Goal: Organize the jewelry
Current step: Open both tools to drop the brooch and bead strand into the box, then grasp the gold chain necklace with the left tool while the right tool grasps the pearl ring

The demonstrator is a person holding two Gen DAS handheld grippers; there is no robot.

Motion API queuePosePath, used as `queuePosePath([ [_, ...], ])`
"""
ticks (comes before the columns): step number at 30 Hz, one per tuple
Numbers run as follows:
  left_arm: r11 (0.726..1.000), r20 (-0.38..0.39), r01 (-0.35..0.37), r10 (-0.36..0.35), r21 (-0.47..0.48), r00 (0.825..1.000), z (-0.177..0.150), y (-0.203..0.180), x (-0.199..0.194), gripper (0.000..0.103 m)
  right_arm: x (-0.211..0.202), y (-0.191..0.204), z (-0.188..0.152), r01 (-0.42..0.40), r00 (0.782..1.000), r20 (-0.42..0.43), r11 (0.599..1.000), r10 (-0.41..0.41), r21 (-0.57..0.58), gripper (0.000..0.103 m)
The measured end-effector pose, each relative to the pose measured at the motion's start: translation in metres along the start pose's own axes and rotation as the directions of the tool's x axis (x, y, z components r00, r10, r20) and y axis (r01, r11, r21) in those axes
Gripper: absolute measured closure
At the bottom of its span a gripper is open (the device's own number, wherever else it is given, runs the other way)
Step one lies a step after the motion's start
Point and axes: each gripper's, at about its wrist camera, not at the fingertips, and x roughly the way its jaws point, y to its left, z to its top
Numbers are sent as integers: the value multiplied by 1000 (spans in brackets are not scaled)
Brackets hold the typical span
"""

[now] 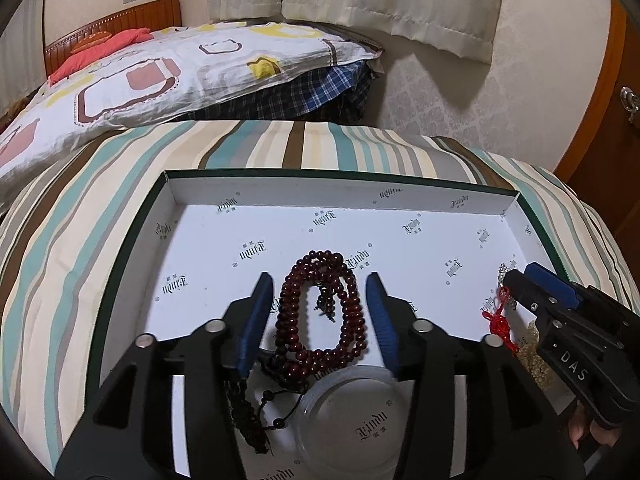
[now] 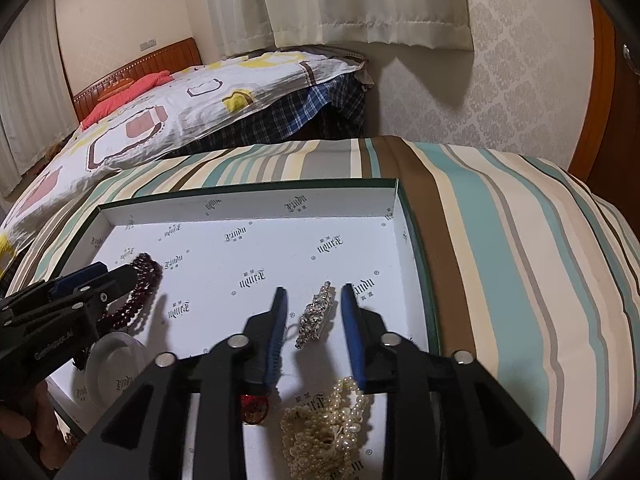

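Dark red wooden beads (image 1: 320,312), a long strand coiled into loops, lay on the white printed floor of the shallow box (image 1: 332,184) right between the left gripper's (image 1: 320,304) blue pads, which stood apart on either side and weren't pinching anything. Just below that sat a clear round plastic lid (image 1: 352,412) and some dark knotted cord (image 1: 256,412). Further right, the right gripper (image 2: 314,300) was parted too, with a sparkly rhinestone clip (image 2: 314,316) lying loose in the gap, not squeezed. Near its base was a small red charm (image 2: 254,410) and a lumpy pile of cream pearls (image 2: 324,432). All of it sat inside the green-edged cardboard box on a striped bedspread (image 2: 500,240).
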Motion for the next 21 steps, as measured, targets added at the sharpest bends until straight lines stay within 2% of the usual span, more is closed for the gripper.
queuePosePath([
  [8, 1000, 35, 3, -3, 1, 999, 0, 3, -11, 43, -5, 1, 1, 4, 1000, 21, 1000, -4, -4, 71],
  [21, 1000, 183, 10, -7, -18, 983, -7, 17, -72, 43, -48, 12, 1, 13, 994, 111, 1000, -10, -23, 71],
])
